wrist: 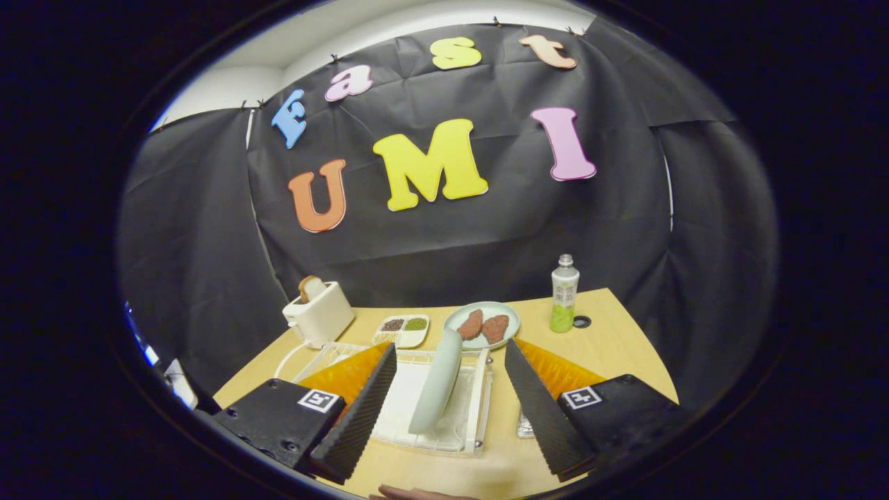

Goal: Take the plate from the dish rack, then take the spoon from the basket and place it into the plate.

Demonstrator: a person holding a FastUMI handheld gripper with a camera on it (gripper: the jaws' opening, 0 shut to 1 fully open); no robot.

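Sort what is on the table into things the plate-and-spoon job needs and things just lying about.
For the job:
- pale plate standing on edge in the dish rack, between the open gripper fingers

Lying about:
- toaster
- divided dish
- round plate with two brown pieces
- bottle
- a hand at the near edge

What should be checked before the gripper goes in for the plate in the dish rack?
1. Gripper open wide enough for the plate: ok, fingers spread apart.
2. Plate standing on edge in the dish rack: ok.
3. Plate lined up between the fingers: ok, just ahead of them.
4. Nothing held already: ok.
5. Room on the table to set the plate down: ok, bare wood right of the rack.
6. Spoon and basket located: cannot tell.
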